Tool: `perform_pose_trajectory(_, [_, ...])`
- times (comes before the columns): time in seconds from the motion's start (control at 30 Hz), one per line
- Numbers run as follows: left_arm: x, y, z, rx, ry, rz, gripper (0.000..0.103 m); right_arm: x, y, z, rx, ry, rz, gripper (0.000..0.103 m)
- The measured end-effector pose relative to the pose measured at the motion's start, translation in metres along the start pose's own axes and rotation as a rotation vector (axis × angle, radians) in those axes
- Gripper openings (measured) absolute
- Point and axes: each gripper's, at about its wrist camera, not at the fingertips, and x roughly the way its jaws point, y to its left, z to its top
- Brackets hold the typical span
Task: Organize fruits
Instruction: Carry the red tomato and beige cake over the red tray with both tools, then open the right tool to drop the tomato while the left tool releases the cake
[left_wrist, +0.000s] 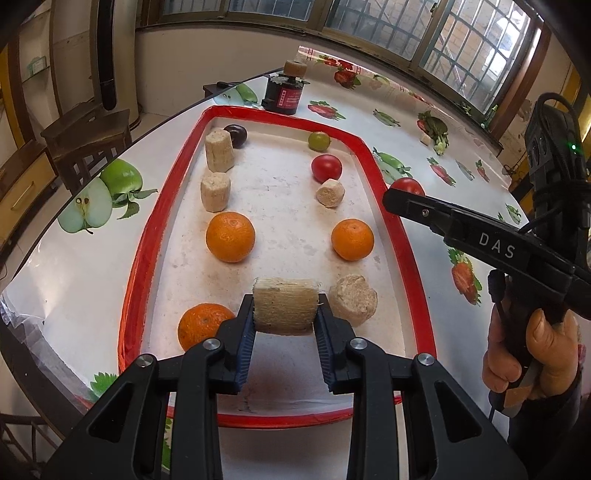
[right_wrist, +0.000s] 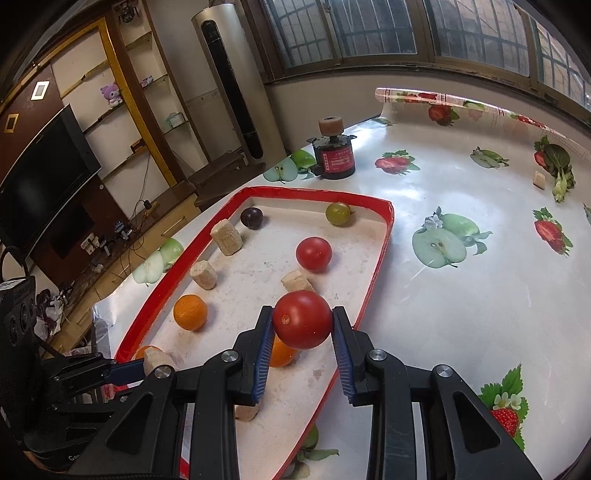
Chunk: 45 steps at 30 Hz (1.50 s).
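My left gripper (left_wrist: 285, 314) is shut on a tan fibrous cylinder (left_wrist: 285, 305), held over the near part of the red-rimmed white tray (left_wrist: 399, 236). In the tray lie three oranges (left_wrist: 230, 237), a red tomato (left_wrist: 326, 168), a green grape (left_wrist: 319, 141), a dark plum (left_wrist: 236, 135) and several more tan cylinders (left_wrist: 219, 150). My right gripper (right_wrist: 302, 321) is shut on a second red tomato (right_wrist: 302, 319), hovering above the tray's right rim (right_wrist: 384, 236). The left wrist view shows that tomato (left_wrist: 408, 185) just beyond the right gripper's black finger.
A fruit-printed cloth (right_wrist: 461, 295) covers the table. A black and red motor with a tan roll on top (right_wrist: 334, 157) stands behind the tray. A small tan piece (right_wrist: 539, 181) lies far right. A hand (left_wrist: 532, 354) grips the right tool's handle.
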Motion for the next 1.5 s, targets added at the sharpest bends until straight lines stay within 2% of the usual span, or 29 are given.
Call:
perform_pose_trajectory(0.4, [0.020, 0.000, 0.011, 0.000, 0.022, 0.019, 0.028, 0.035, 0.001, 0.010, -0.019, 0.056, 0.007, 0.031])
perform_pose_trajectory(0.83, [0.023, -0.003, 0.013, 0.013, 0.020, 0.048, 0.028, 0.053, -0.003, 0.007, -0.020, 0.098, 0.022, 0.033])
perform_pose_trajectory(0.9, [0.022, -0.002, 0.013, 0.010, 0.018, 0.053, 0.032, 0.053, -0.002, 0.007, -0.027, 0.099, 0.022, 0.033])
perform_pose_trajectory(0.97, [0.017, -0.001, 0.012, 0.008, 0.002, 0.051, 0.047, 0.053, -0.001, 0.007, -0.031, 0.101, 0.023, 0.033])
perform_pose_trajectory(1.03, [0.011, 0.000, 0.011, 0.007, -0.018, 0.055, 0.054, 0.053, -0.001, 0.008, -0.028, 0.105, 0.029, 0.033])
perform_pose_trajectory(1.17, [0.007, 0.002, 0.009, 0.004, -0.020, 0.053, 0.055, 0.051, -0.001, 0.007, -0.032, 0.102, 0.039, 0.040])
perform_pose_trajectory(1.5, [-0.009, 0.001, 0.002, 0.021, -0.031, 0.058, 0.055, 0.024, -0.003, 0.008, -0.052, 0.067, 0.041, 0.040])
